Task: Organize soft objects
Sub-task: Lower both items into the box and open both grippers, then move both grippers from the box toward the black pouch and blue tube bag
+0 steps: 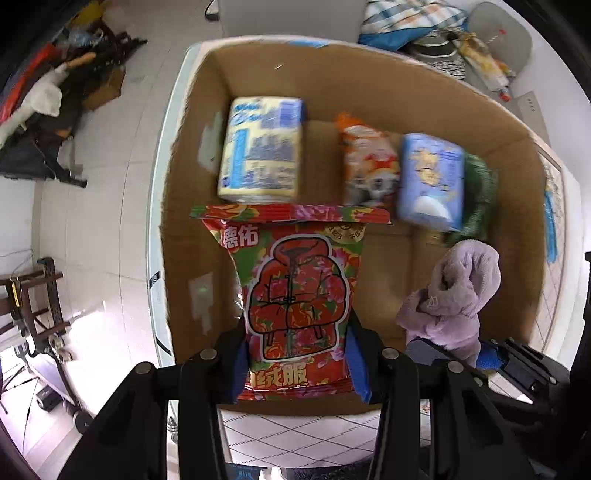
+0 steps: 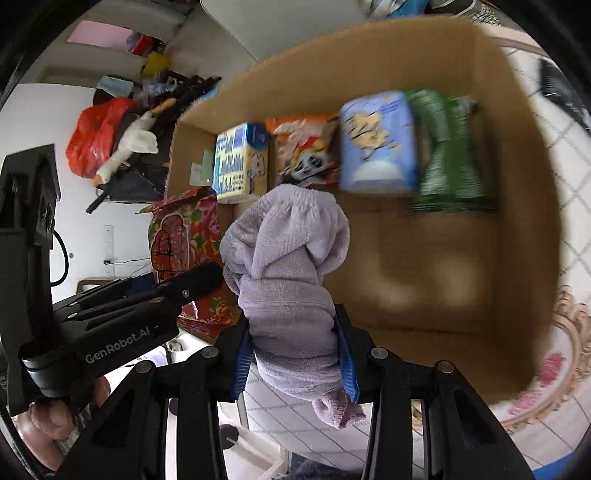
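My left gripper [image 1: 297, 350] is shut on a red floral soft pack [image 1: 297, 291] and holds it upright over the near edge of an open cardboard box [image 1: 207, 110]. My right gripper [image 2: 293, 354] is shut on a bunched lilac towel [image 2: 288, 258] and holds it above the box [image 2: 517, 258]. The towel also shows in the left wrist view [image 1: 454, 291], and the red pack in the right wrist view [image 2: 184, 240]. Along the box's far side lie a yellow-blue tissue pack [image 1: 260, 147], an orange pack [image 1: 369, 170], a light-blue pack [image 1: 432, 181] and a green pack [image 2: 447, 151].
The box stands on a white table with a glass edge [image 1: 159, 221]. Clutter of bags and a white plush toy [image 1: 40, 103] lies on the floor to the left. A plaid cushion [image 1: 406, 18] is behind the box. The near half of the box floor [image 2: 417, 280] is bare cardboard.
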`<state>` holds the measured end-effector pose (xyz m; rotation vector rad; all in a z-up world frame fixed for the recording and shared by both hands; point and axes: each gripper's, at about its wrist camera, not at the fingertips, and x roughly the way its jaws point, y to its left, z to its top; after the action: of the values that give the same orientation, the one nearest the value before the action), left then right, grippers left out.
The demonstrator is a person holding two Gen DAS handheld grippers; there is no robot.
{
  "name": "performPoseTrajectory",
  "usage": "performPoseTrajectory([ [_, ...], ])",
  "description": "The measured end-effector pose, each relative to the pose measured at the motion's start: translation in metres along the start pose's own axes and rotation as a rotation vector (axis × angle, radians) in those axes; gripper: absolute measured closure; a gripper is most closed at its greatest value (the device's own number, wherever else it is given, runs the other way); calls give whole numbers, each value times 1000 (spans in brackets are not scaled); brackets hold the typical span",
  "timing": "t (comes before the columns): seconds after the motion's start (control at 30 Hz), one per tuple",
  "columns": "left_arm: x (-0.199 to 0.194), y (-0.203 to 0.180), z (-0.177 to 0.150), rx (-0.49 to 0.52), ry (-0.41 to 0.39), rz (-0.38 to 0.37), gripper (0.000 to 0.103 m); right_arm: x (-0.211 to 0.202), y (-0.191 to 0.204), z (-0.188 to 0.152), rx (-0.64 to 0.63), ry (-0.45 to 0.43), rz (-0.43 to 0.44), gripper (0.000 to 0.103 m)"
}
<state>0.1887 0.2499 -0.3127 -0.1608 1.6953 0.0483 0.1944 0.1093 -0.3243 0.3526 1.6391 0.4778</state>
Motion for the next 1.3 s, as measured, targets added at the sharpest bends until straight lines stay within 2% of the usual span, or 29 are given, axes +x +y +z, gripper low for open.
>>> performPoseTrajectory([
  [0.13,16,6,10,5,35,5,61,36,10,13,-2,15,-24,61],
  [0.27,23,3,14,36,55,50,60,60,19,18,-6,31,-27,60],
  [0.37,22,0,13,39,59,50,54,75,24,21,-17,57,-22,50],
  [0.43,17,-2,12,37,50,54,50,79,25,21,-22,61,-32,31],
  [0.5,10,-5,11,32,34,50,49,79,25,20,-23,62,-41,28],
  [0.67,-9,-11,3,17,4,10,49,65,23,17,-17,54,-47,28],
  [0.83,-28,-8,-5,-17,-60,-28,40,30,9,5,-41,30,-118,27],
  [0.9,-37,-11,-14,-27,-90,-42,39,15,3,-1,-48,15,-142,26],
  [0.93,-42,-13,-16,-34,-106,-45,36,7,1,-4,-58,6,-170,22],
  [1.03,-57,-21,-30,-47,-175,-25,5,-21,-10,-14,-79,-29,-246,19],
  [1.1,-67,-27,-40,-56,-221,-6,3,-31,-12,-19,-91,-47,-292,16],
  [1.13,-71,-30,-44,-58,-235,-1,3,-38,-15,-22,-97,-59,-324,7],
  [1.2,-76,-35,-54,-60,-262,2,2,-51,-17,-30,-113,-87,-370,0],
  [1.3,-82,-39,-66,-66,-290,2,1,-69,-16,-42,-132,-131,-416,0],
])
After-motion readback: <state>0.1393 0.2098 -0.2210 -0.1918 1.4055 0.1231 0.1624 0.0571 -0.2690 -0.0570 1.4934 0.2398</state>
